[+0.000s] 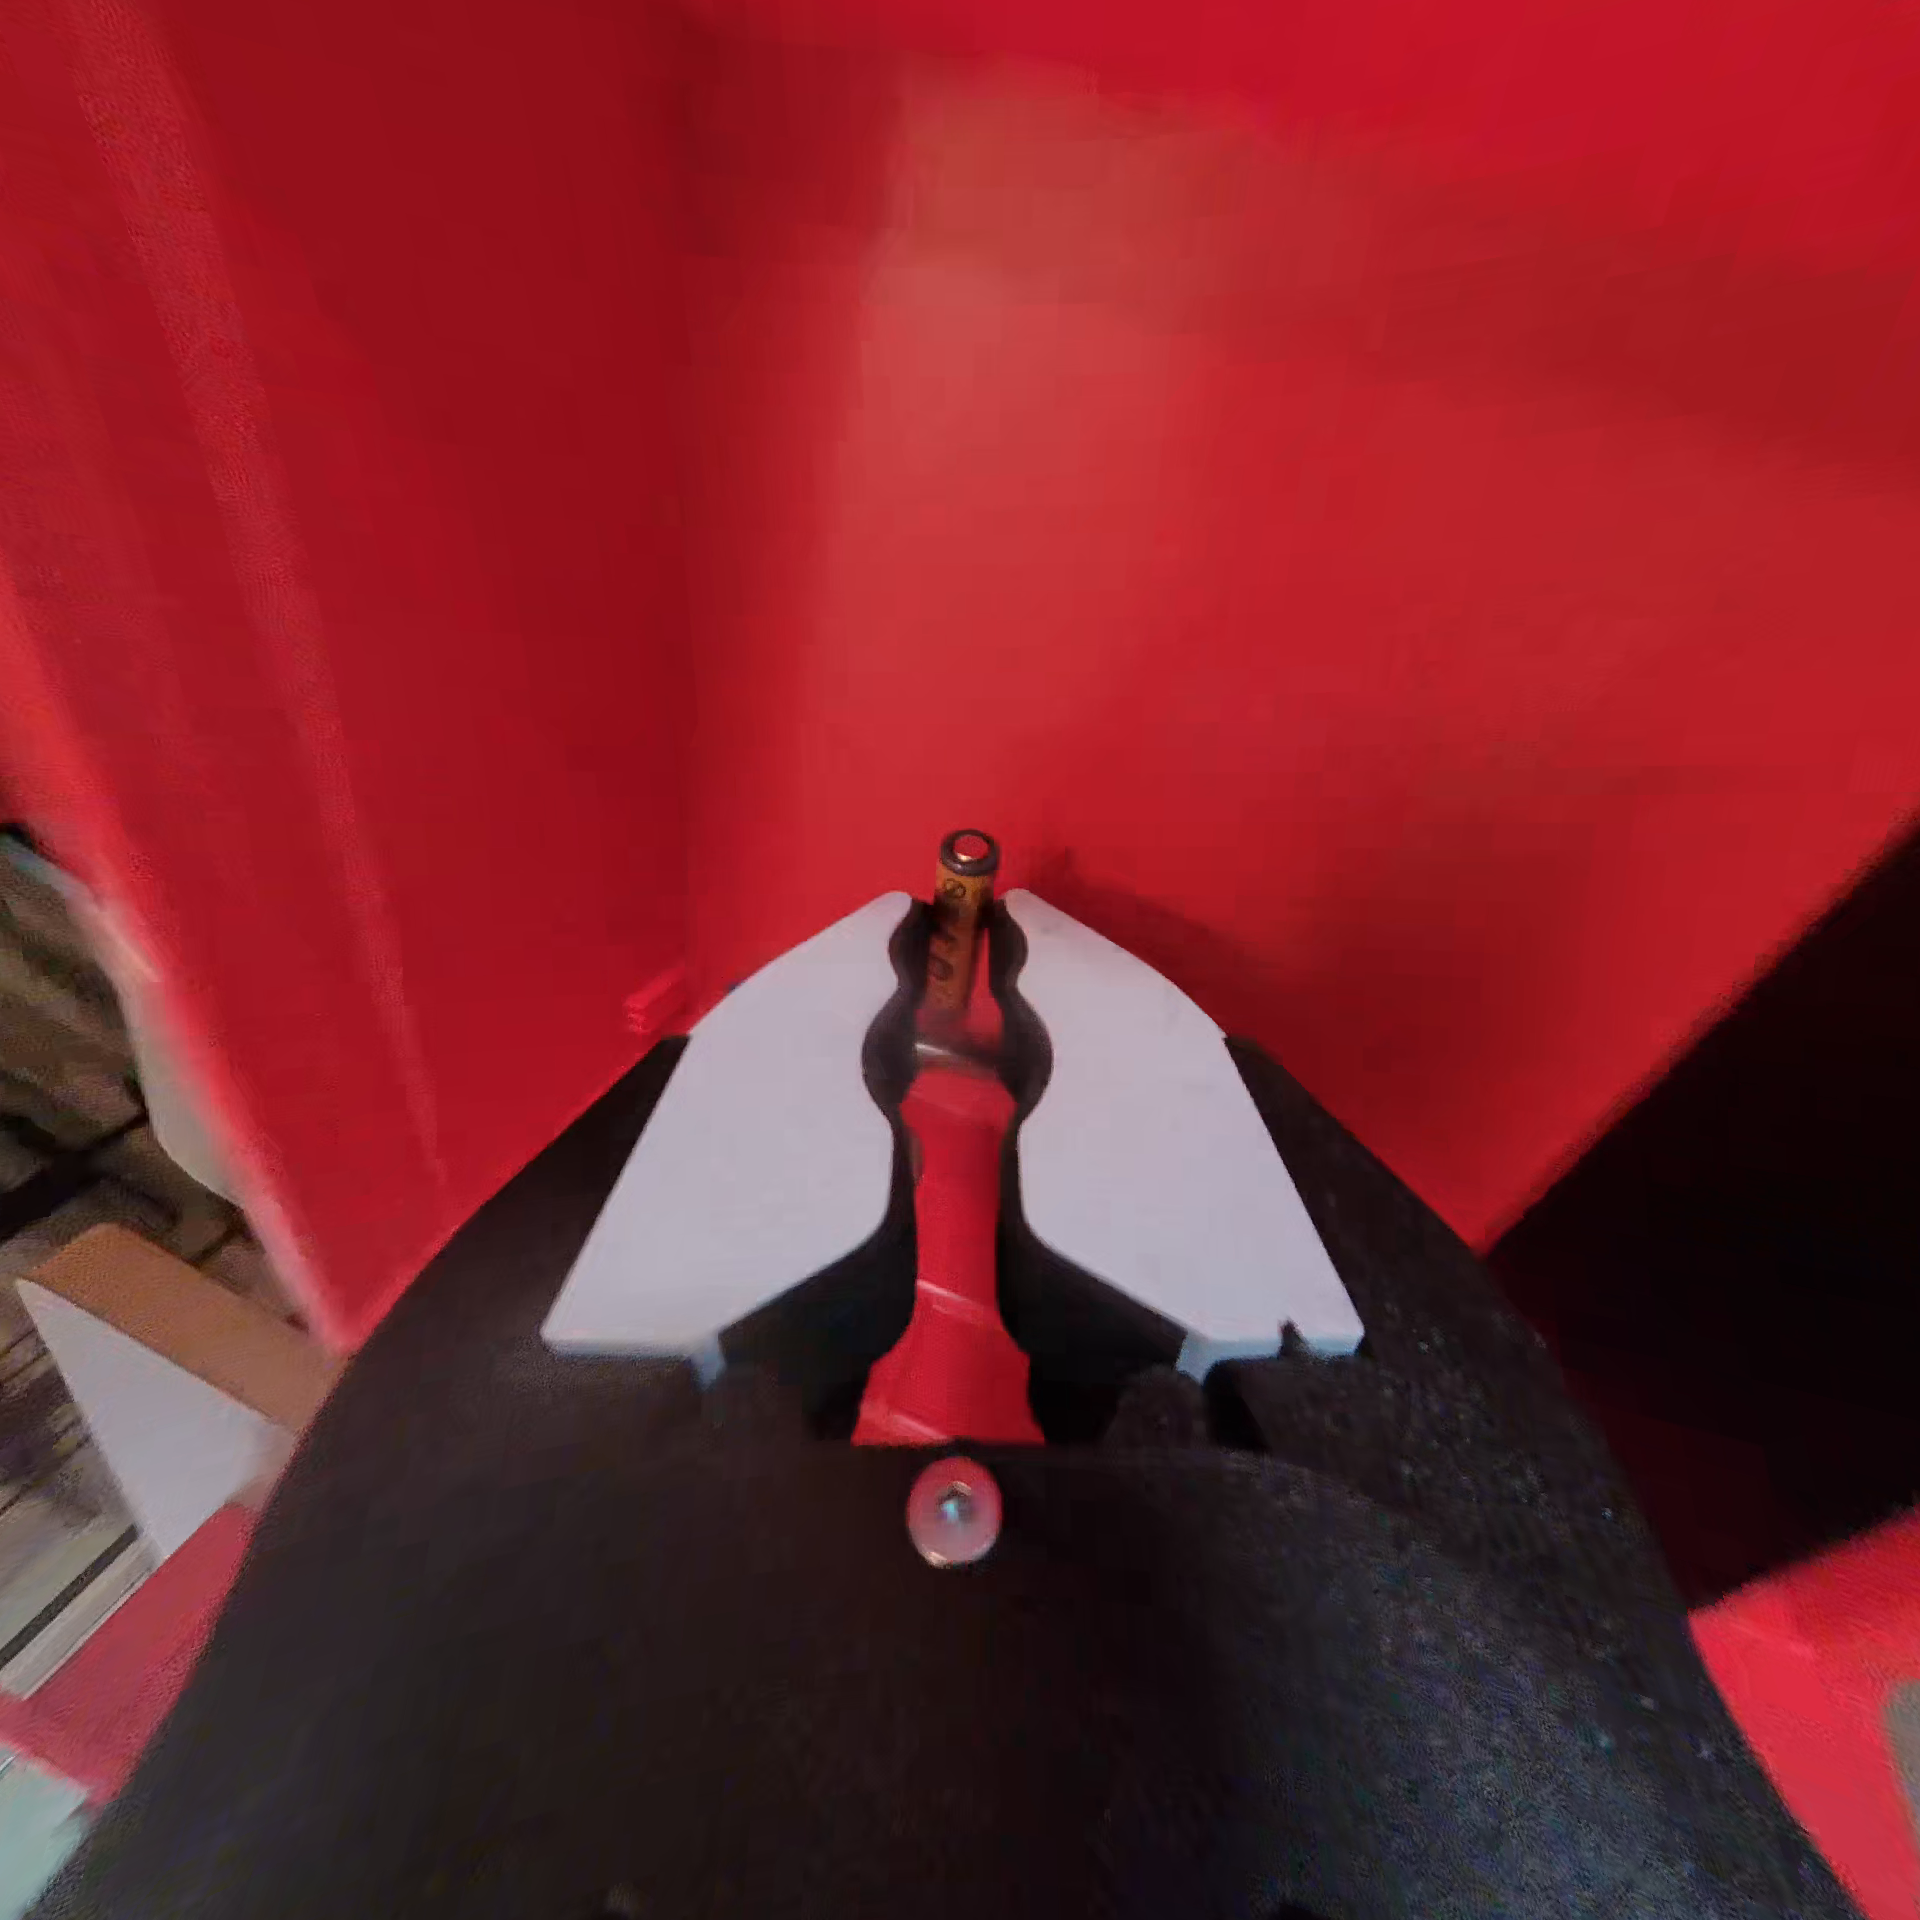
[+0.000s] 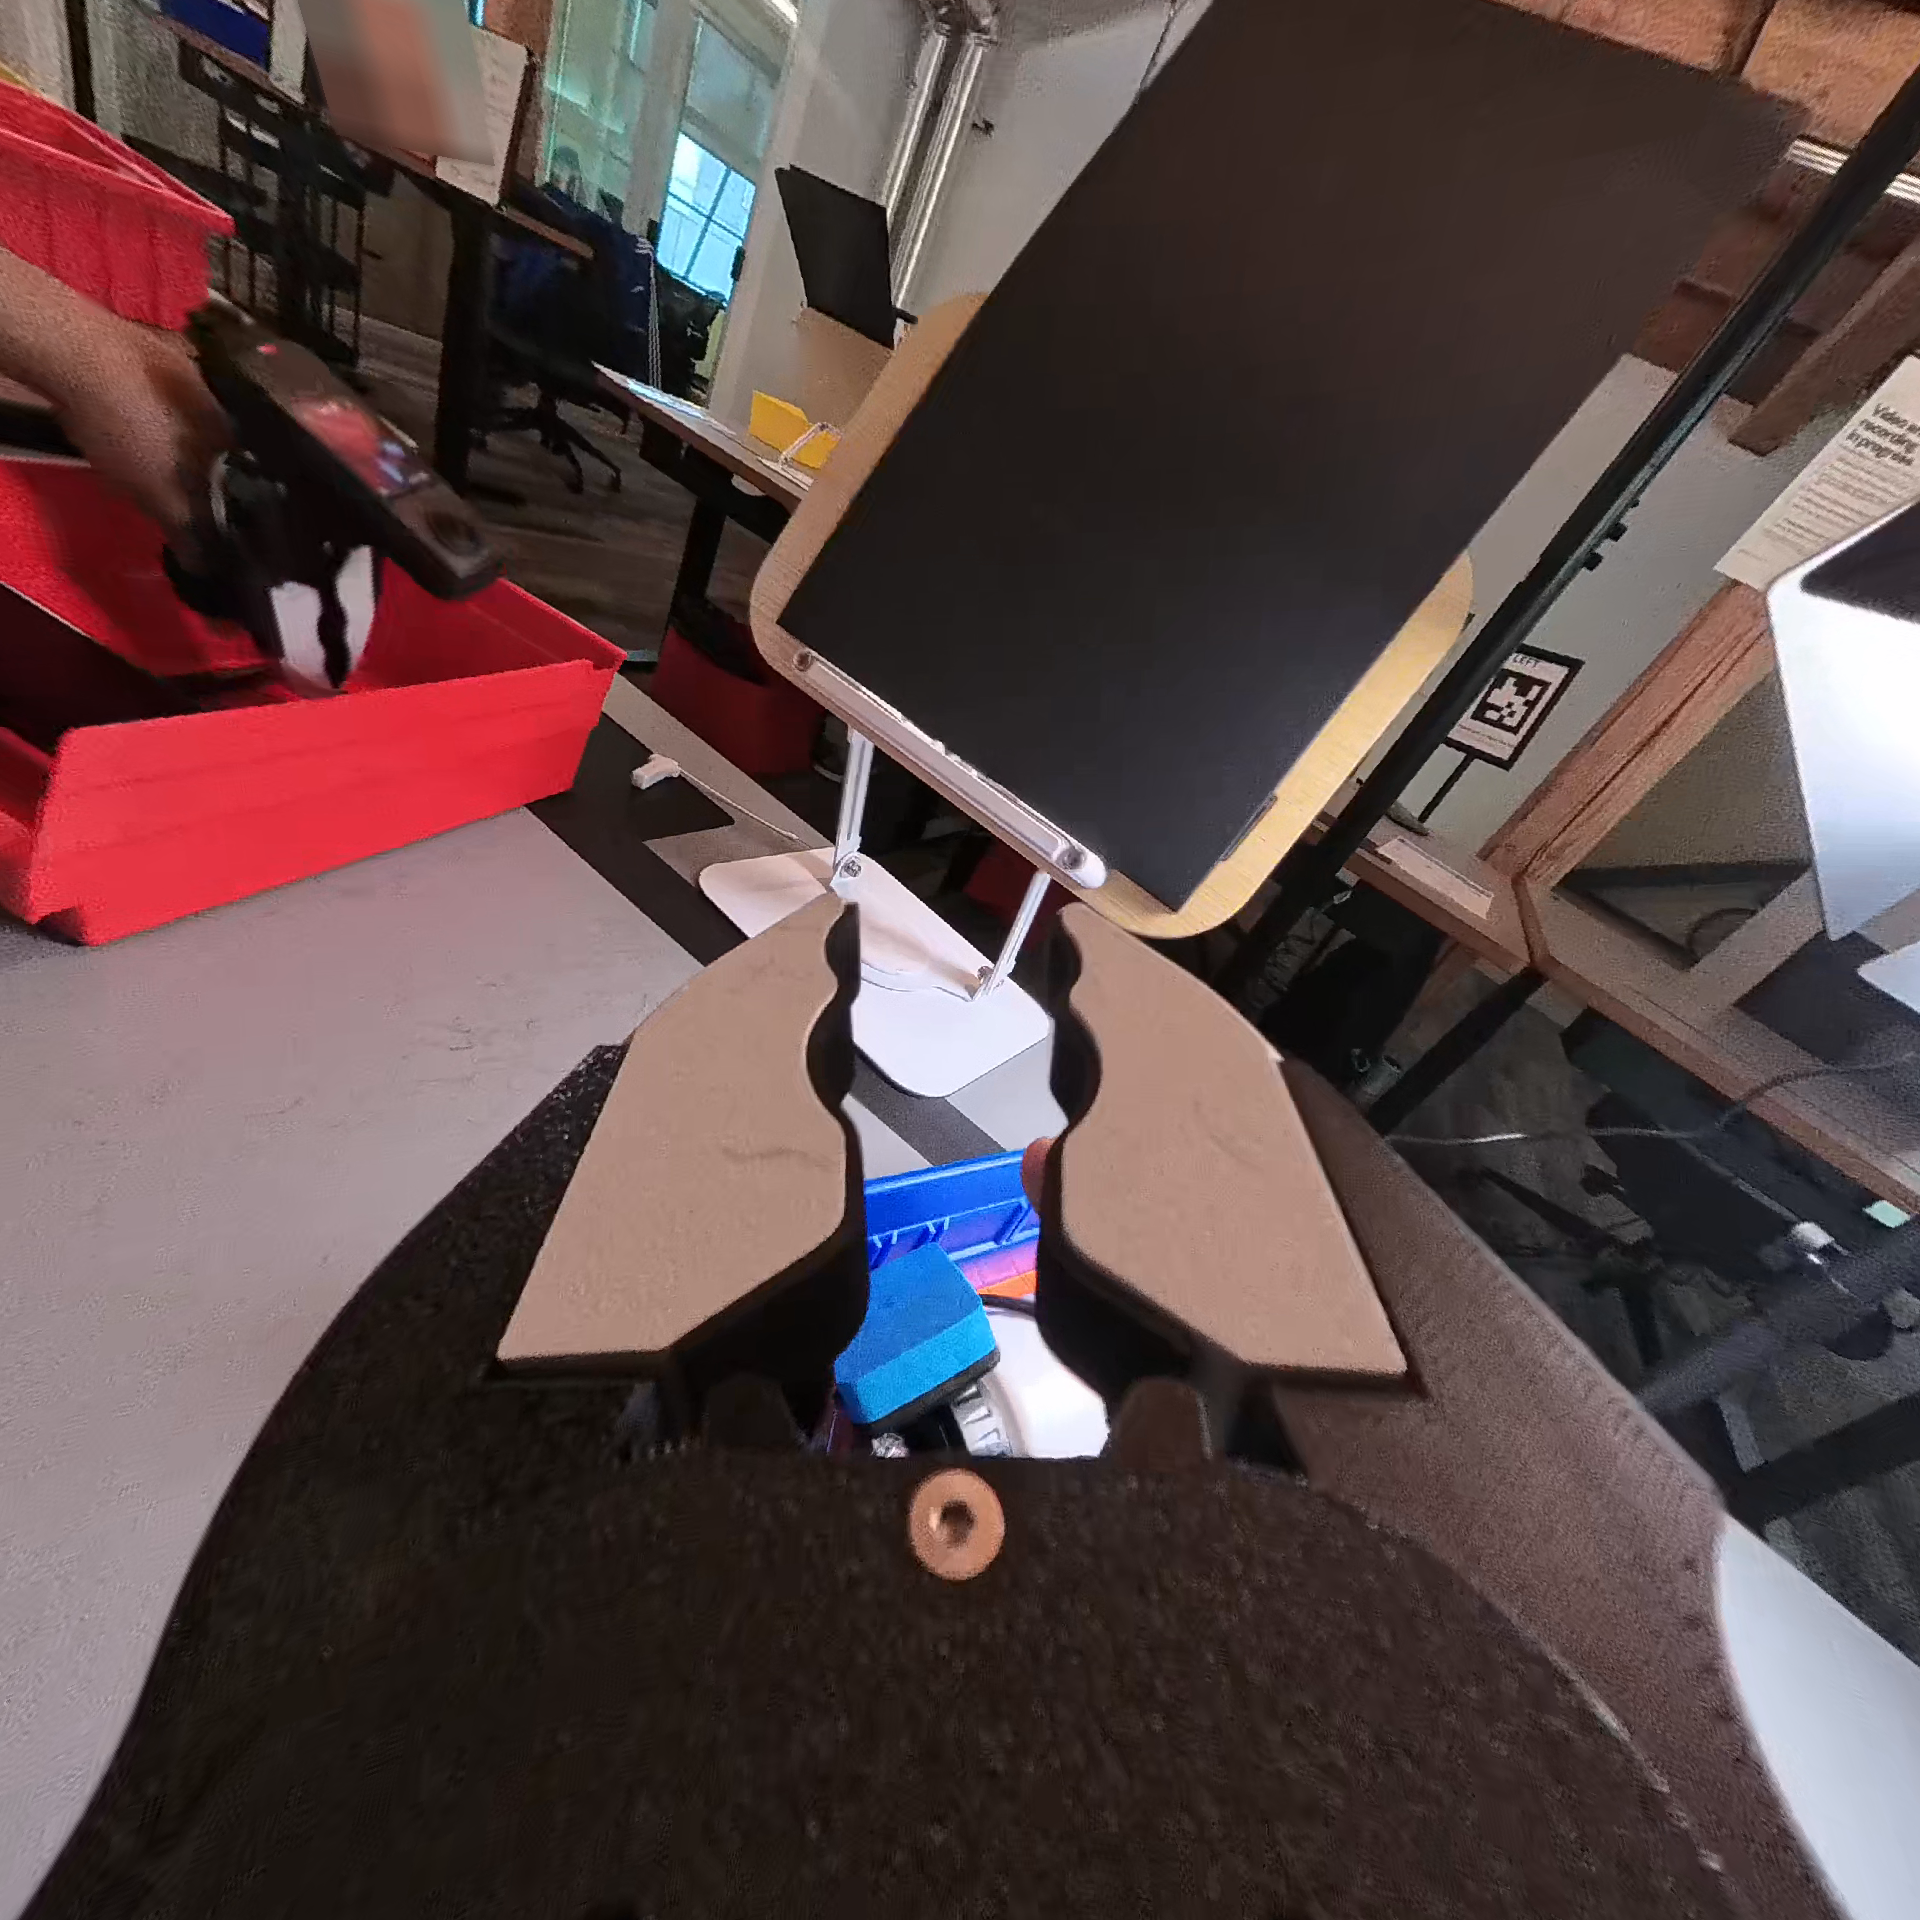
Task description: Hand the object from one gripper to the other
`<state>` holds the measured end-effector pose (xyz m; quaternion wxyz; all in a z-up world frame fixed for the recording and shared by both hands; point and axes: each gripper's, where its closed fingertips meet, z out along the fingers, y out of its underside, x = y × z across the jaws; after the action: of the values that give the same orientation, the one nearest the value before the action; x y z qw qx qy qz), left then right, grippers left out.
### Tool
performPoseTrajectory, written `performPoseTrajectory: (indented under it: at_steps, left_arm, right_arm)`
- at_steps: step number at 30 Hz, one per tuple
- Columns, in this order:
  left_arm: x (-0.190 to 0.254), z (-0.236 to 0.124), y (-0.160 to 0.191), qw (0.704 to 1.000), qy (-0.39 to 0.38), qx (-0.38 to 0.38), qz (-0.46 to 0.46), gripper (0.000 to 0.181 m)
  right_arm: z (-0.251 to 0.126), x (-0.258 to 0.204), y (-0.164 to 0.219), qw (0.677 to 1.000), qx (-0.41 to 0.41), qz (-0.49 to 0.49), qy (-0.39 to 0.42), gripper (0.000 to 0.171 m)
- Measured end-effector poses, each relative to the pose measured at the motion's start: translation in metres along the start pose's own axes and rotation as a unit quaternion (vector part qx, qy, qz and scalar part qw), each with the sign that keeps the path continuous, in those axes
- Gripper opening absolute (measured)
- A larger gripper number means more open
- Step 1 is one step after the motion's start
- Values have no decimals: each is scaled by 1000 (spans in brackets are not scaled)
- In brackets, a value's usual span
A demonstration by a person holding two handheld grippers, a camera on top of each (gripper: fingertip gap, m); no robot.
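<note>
While our left claw (image 1: 961, 914) is clenched on a small cylindrical battery (image 1: 958, 914) inside the red bin (image 1: 1351, 520), we see the right claw (image 2: 951, 935) released over the grey worktop (image 2: 312, 1039), facing a tablet (image 2: 1195, 468) on its stand.

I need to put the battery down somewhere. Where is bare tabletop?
Bare grey tabletop lies between the red bin and the tablet stand's white base. Crowded: the blue bin under the right claw.
</note>
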<state>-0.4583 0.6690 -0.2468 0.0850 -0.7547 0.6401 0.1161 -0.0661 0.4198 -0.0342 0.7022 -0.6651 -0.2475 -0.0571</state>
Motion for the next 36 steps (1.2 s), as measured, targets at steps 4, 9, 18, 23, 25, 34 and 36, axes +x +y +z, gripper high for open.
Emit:
performPoseTrajectory:
  at_steps: [4, 9, 18, 23, 25, 34, 36]
  left_arm:
    - [2, -104, -60, 971, -19, 235, -50, 11]
    - [77, -284, -117, 823, 56, 562, -62, 11]
    - [231, -404, -109, 468, 330, 815, -92, 11]
    - [257, -399, -126, 371, 424, 817, -123, 10]
    - [268, -392, -135, 375, 436, 808, -128, 10]
    - [293, -373, -154, 420, 459, 777, -93, 10]
    - [296, -369, -155, 464, 437, 768, -67, 11]
  right_arm:
    - [-5, -3, -16, 1000, 21, -7, 2, 33]
    - [-13, -17, -44, 998, 67, 2, -15, 31]
    - [-46, -88, -123, 974, 200, -6, -109, 31]
    - [-50, -127, -139, 967, 226, -40, -115, 29]
    - [-46, -139, -139, 966, 229, -68, -100, 31]
    - [-44, -155, -132, 957, 229, -162, -68, 10]
    - [-48, -156, -129, 958, 210, -167, -106, 10]
